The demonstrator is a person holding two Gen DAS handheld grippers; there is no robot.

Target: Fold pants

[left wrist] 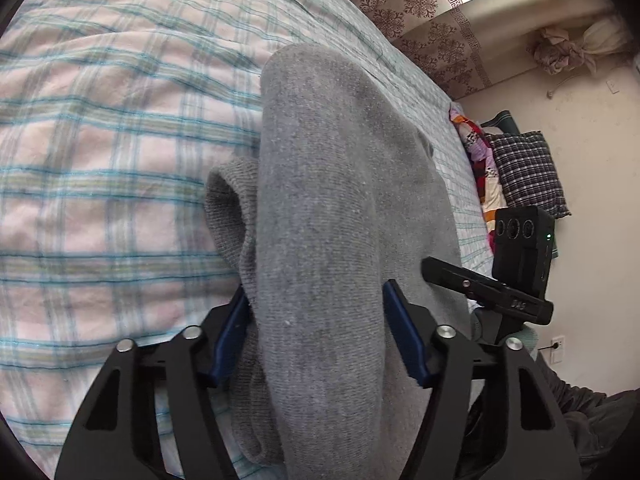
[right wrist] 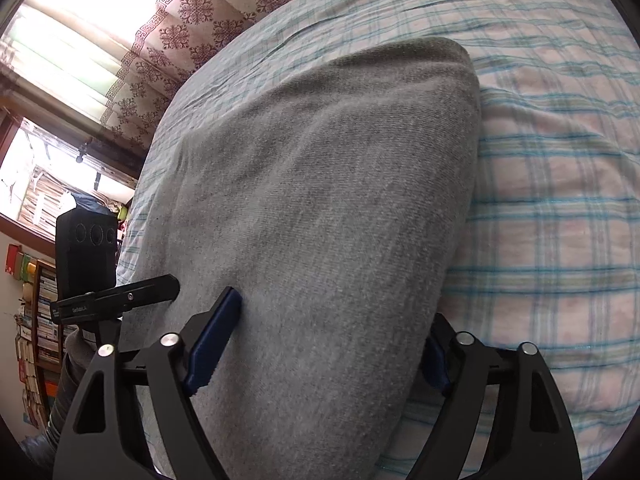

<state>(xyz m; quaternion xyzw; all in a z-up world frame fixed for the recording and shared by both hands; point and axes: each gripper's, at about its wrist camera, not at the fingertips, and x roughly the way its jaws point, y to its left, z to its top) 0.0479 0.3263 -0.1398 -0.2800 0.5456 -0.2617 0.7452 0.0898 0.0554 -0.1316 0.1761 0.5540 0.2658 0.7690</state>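
On the left lies the bed point(left wrist: 100, 152), covered by a sheet checked in pale pink, white and teal, which fills most of the left wrist view. The grey pants point(left wrist: 332, 208) lie on this sheet as a long folded bundle running away from the camera, with a ribbed cuff or waistband edge bulging out on the bundle's left side. The left hand-held gripper point(left wrist: 316, 320) straddles the near part of the bundle: its blue pads sit one on each side of the fabric, the left pad partly hidden behind cloth, and the jaws look closed onto the pants, though whether they press firmly I cannot tell for sure. Right of the pants, past the bed's edge, stands a dark checked pillow point(left wrist: 524, 168) beside colourful bedding, with a patterned curtain point(left wrist: 420, 4) above.

In the right wrist view the pants point(right wrist: 320, 208) form a broad grey mound on the same sheet point(right wrist: 560, 200). The right hand-held gripper point(right wrist: 324, 356) brackets the near end, left blue pad lying against the cloth, right pad half hidden under the bundle's edge; it grips the pants. At far left stands a bookshelf point(right wrist: 36, 340)
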